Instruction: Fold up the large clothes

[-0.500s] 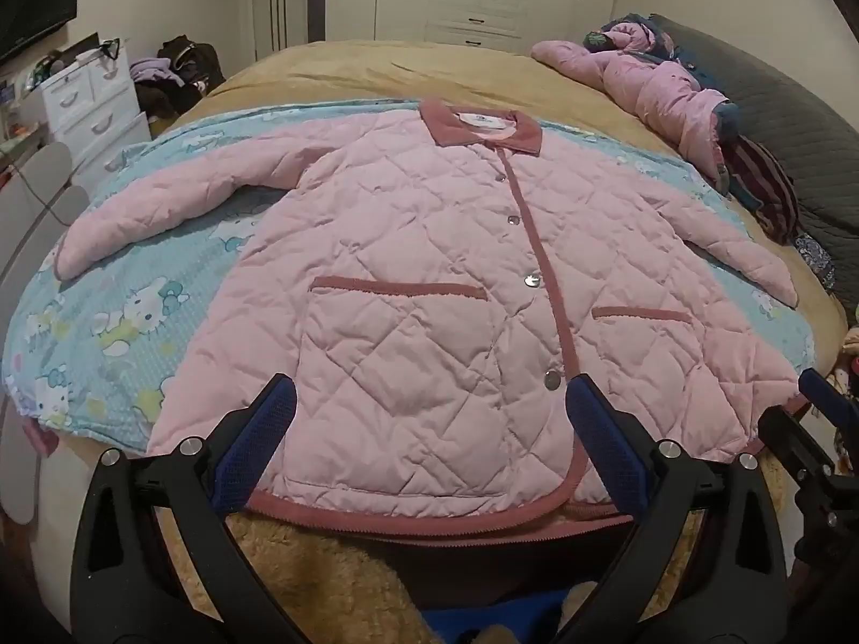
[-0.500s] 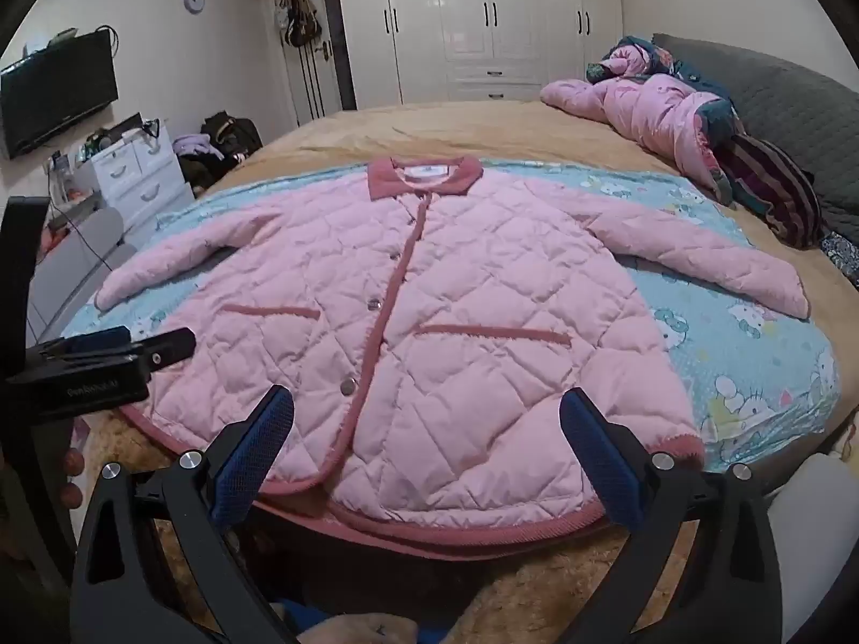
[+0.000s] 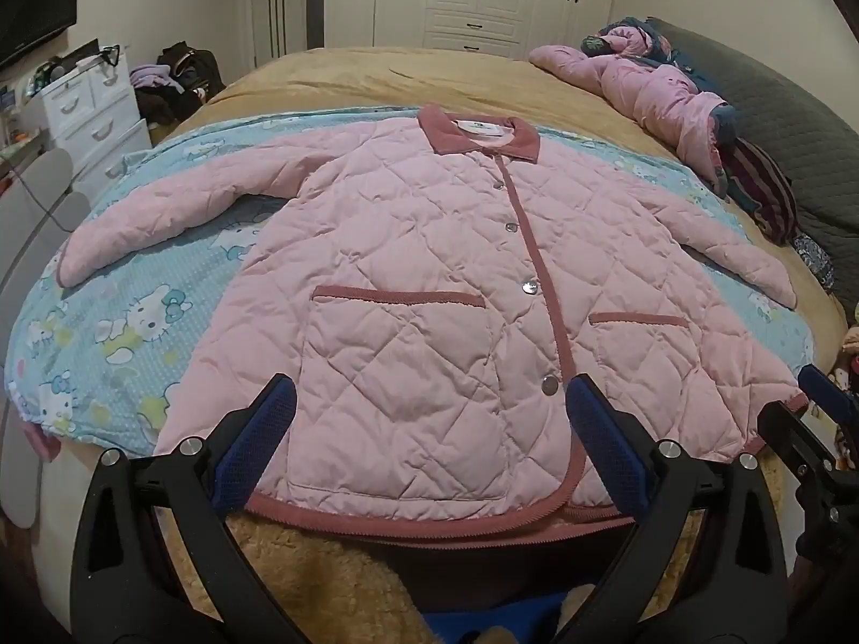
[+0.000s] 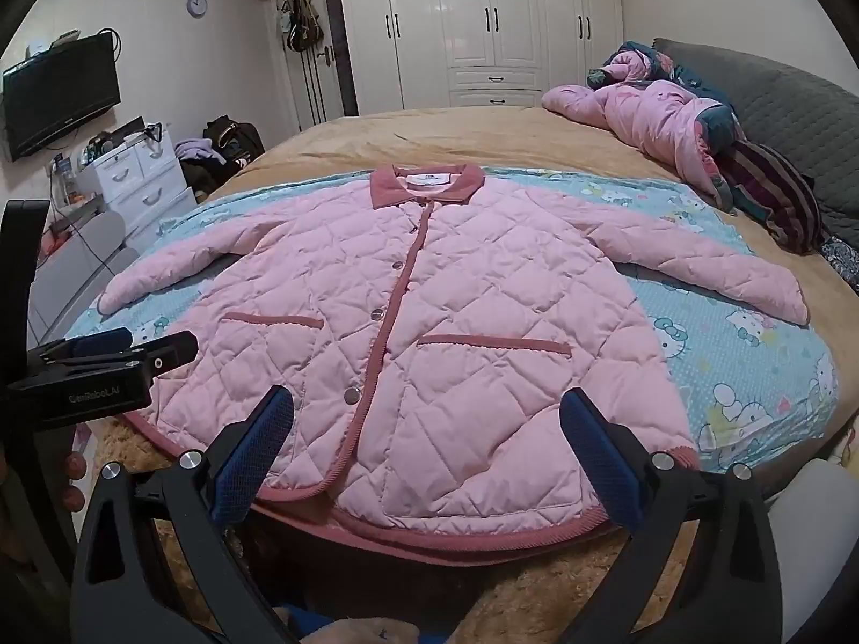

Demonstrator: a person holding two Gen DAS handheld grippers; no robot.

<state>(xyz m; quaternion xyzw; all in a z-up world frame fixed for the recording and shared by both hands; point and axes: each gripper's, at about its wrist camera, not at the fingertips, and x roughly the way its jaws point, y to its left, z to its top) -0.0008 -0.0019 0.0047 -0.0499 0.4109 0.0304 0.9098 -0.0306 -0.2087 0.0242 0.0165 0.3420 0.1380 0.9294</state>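
Pink quilted jacket w/ dusty-rose trim (image 3: 429,290) lies flat, buttoned, sleeves spread, on the bed just ahead of both grippers. Left gripper (image 3: 429,445) & right gripper (image 4: 427,445) tilt down over hem, jaws wide, nothing held.

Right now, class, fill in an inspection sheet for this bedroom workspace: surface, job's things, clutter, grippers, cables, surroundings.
Surface: bed with tan cover; blue cartoon-print sheet spread across it.
Job's things: pink quilted jacket lies flat, front up, snapped closed, both sleeves spread out.
Clutter: crumpled pink coat and a striped cloth by the grey headboard.
Grippers: left gripper and right gripper both open, above the hem, holding nothing.
Cables: one cord beside the white drawers.
Surroundings: wardrobe, wall television, clock.
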